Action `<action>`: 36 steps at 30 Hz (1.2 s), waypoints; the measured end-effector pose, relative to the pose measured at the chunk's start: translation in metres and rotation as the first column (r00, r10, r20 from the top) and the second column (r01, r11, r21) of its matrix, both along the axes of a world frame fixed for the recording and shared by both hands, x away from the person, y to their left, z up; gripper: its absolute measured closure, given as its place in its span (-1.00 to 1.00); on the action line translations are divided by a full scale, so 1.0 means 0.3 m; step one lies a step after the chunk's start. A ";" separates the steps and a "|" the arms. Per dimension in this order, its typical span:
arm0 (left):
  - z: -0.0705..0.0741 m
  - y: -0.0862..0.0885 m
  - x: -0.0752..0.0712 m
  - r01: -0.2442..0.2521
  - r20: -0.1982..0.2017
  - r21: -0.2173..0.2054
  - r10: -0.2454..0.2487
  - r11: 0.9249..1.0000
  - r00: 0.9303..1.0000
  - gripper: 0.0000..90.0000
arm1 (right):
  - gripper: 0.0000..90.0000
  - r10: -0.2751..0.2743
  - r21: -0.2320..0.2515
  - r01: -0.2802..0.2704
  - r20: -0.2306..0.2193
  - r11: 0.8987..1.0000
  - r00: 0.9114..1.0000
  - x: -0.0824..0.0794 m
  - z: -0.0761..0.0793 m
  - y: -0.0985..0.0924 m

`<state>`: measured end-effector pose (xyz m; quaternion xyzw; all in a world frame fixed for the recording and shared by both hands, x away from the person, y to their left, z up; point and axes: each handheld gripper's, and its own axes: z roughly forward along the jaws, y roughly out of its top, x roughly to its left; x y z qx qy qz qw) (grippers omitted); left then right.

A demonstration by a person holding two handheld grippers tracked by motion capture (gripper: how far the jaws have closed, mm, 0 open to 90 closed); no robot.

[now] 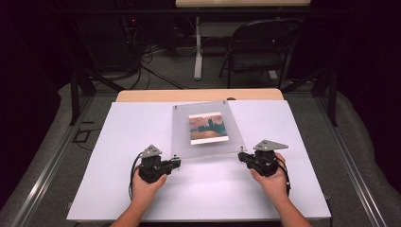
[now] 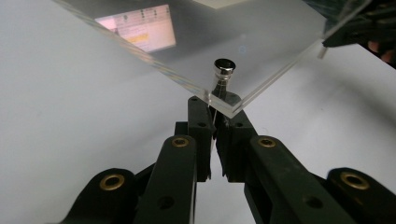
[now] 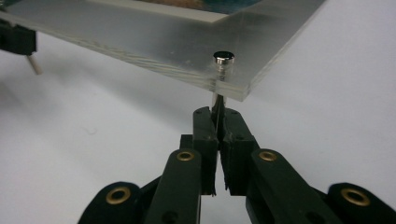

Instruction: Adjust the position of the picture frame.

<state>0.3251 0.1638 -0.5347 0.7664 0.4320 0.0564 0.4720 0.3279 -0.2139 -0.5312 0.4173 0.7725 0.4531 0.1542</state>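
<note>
On the white table sheet (image 1: 142,198), a clear acrylic picture frame (image 1: 208,146) held up at its two near corners, tilted, with the far edge toward the wooden table edge (image 1: 142,96). Inside the frame, a small painted picture (image 1: 207,127) in orange, pink and dark green tones, near the middle of the panel.

At the near left corner, the left gripper (image 1: 177,162), gripped by the left hand (image 1: 146,183), jaws pointing toward the corner. In the left gripper view, the two black jaws pressed together on the thin metal standoff pin (image 2: 218,88) under the corner of the frame (image 2: 261,46); round silver cap (image 2: 224,65) of the pin seen through the acrylic, just above the jaw tips. Left gripper (image 2: 215,108) closed tight on that pin, only a hairline gap between the pads.

At the near right corner, the right gripper (image 1: 242,156), in the right hand (image 1: 274,182), grey three-cornered plate on top. In the right gripper view, the right gripper (image 3: 218,114) likewise clamped on a second standoff pin (image 3: 218,100) below the corner of the frame (image 3: 163,42); its silver cap (image 3: 223,58) sitting on the upper face of the panel. Underside of the panel lifted clear of the white sheet (image 3: 93,154) here.

Behind the table, a dark folding chair (image 1: 262,45) and cables on the floor (image 1: 156,66).
</note>
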 end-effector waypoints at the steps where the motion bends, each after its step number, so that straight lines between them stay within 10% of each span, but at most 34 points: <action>1: -0.001 0.008 0.003 -0.008 -0.005 0.004 0.008 1.000 1.000 0.88 | 0.90 0.005 0.002 -0.005 -0.005 1.000 1.000 -0.006 -0.001 0.009; 36: -0.059 -0.006 0.084 -0.043 -0.046 0.030 0.044 0.999 0.998 0.84 | 0.90 -0.022 -0.060 0.020 -0.037 0.998 0.999 0.034 -0.058 0.039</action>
